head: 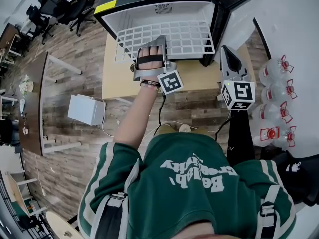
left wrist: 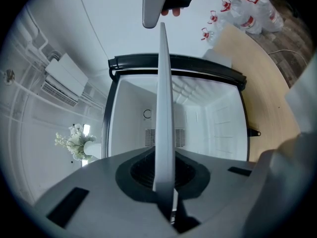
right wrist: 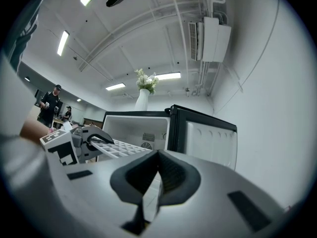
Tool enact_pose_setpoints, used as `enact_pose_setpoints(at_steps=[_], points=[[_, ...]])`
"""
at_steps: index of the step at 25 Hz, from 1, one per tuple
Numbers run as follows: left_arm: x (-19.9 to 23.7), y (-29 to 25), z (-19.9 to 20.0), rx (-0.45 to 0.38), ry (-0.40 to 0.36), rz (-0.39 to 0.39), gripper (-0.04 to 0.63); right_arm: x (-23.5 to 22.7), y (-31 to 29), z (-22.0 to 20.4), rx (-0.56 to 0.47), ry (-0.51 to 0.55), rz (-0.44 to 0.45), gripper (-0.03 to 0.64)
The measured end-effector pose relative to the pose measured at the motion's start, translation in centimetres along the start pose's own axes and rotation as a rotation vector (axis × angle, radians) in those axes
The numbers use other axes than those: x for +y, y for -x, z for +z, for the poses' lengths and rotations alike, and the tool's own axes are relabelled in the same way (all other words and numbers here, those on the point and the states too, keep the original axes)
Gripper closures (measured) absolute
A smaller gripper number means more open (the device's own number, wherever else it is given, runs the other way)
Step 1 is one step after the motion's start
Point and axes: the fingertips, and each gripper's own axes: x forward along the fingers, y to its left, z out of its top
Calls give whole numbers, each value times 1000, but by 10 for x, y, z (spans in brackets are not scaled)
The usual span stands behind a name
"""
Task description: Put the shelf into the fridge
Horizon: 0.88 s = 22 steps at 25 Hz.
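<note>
Clamped left hand-held gripper (head: 161, 45) on wire shelf (head: 189, 39), partly inside open mini fridge (head: 149, 13) on wooden tabletop (head: 119, 78); held right hand-held gripper (head: 227, 52) shut.

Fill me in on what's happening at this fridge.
A person is loading a white wire shelf into a small fridge that stands on a wooden table with its door open. The left gripper is clamped on the shelf's near edge and holds it level at the fridge's mouth, not yet pushed fully in. The right gripper is beside the door, shut and holding nothing.
</note>
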Motion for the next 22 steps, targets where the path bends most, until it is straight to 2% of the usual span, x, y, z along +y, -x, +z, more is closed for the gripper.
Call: enact_pose_setpoints(at_steps=[10, 22], points=[[-2, -14, -2, -36, -67, 28, 568, 0, -1, -4, 2, -4, -1, 613], [-7, -21, -1, -49, -31, 42, 569, 1, -3, -4, 0, 5, -5, 612]])
